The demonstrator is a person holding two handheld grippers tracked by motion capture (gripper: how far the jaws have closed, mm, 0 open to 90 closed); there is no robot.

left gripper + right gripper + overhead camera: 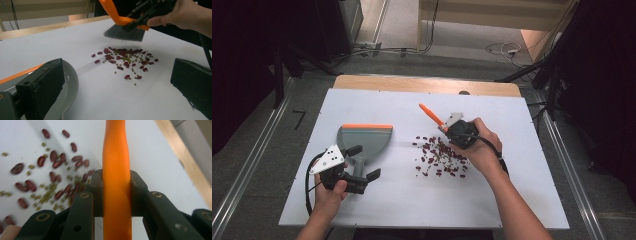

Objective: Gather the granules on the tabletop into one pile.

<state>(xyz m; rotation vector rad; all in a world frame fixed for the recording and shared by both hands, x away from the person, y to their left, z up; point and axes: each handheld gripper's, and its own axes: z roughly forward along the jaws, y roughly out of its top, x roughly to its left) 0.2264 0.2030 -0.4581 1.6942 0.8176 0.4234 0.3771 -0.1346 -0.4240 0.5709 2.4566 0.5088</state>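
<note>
White table with one dustpan, one brush clenched in right tongs, left tongs released.

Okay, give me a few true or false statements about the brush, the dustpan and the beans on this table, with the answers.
1. The right gripper is shut on the orange-handled brush. True.
2. The brush's grey bristles rest on the table. False: in the left gripper view they hang just above the beans.
3. The red and green beans lie inside the grey dustpan with the orange edge. False: they are scattered on the white table, apart from the dustpan.
4. The left gripper has open jaws by the dustpan's handle. True.
</note>
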